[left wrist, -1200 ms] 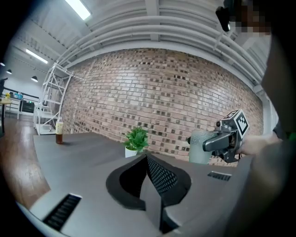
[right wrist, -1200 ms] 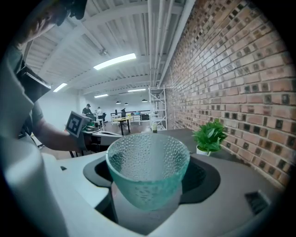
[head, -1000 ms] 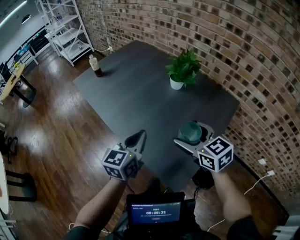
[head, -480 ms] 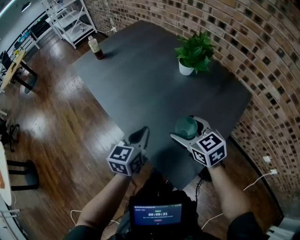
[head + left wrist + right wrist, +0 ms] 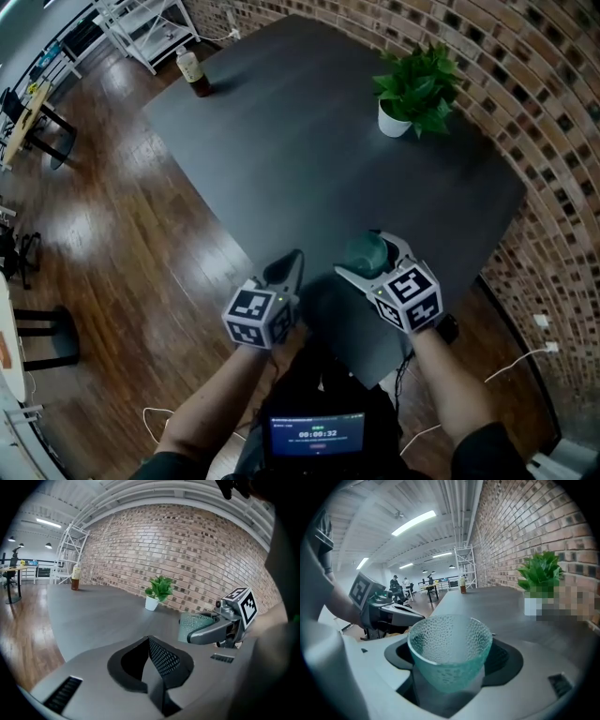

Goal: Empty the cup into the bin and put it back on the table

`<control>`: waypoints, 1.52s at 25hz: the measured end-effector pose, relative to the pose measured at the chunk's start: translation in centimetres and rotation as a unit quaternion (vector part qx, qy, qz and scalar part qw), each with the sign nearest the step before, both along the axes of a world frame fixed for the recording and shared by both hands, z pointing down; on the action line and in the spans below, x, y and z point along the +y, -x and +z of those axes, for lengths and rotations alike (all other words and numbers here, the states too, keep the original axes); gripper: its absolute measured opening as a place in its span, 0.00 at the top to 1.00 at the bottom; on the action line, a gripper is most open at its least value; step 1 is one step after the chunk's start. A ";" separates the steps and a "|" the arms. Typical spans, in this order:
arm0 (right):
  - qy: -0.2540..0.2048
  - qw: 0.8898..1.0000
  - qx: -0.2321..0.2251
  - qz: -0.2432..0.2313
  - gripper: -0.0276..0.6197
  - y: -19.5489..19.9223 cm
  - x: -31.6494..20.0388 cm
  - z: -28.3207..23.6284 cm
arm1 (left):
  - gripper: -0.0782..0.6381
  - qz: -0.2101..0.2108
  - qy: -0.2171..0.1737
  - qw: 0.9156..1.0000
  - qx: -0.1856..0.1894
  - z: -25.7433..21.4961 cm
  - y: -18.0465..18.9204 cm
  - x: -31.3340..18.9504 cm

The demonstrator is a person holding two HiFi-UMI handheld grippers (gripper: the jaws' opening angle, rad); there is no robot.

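Cup (image 5: 450, 634) base hidden within right claw (image 5: 451, 658); bottle (image 5: 193, 71) label unreadable

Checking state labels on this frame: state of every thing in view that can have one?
cup: upright, clamped between the jaws, nothing visible inside
right gripper: shut on the cup
left gripper: shut, holding nothing
bottle: standing upright at the far corner of the table, cap on
potted plant: upright on the table near the brick wall
screen: lit, showing a timer
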State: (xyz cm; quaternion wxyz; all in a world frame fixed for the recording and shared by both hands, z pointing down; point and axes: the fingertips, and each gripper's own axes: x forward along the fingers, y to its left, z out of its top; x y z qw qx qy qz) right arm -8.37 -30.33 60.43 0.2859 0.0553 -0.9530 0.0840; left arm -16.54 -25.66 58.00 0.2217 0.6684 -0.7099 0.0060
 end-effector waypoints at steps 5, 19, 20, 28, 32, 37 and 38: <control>-0.007 1.000 0.003 -0.002 0.34 0.4 -0.6 1.6 | 0.89 0.005 0.010 1.000 -0.004 1.6 0.1 -0.6; -0.019 1.000 0.005 0.022 0.34 1.6 -3.2 4.4 | 0.89 0.005 0.029 0.999 -0.018 5.0 0.3 -3.9; -0.021 1.000 0.003 0.022 0.34 1.6 -3.3 4.5 | 0.89 0.004 0.029 0.999 -0.019 5.2 0.3 -4.0; -0.040 0.998 -0.035 0.018 0.34 2.7 -3.7 4.3 | 0.89 -0.005 0.017 1.000 -0.022 6.3 0.6 -4.6; -0.059 0.996 -0.063 0.018 0.34 2.9 -3.7 4.0 | 0.89 -0.013 -0.002 0.999 -0.030 6.0 0.9 -4.7; -0.081 0.993 -0.081 0.004 0.34 3.1 -3.6 4.2 | 0.89 -0.013 -0.008 0.999 -0.046 5.7 0.9 -5.0; -0.084 0.993 -0.084 0.000 0.34 3.1 -3.6 4.3 | 0.89 -0.011 -0.009 0.999 -0.050 5.7 0.8 -5.1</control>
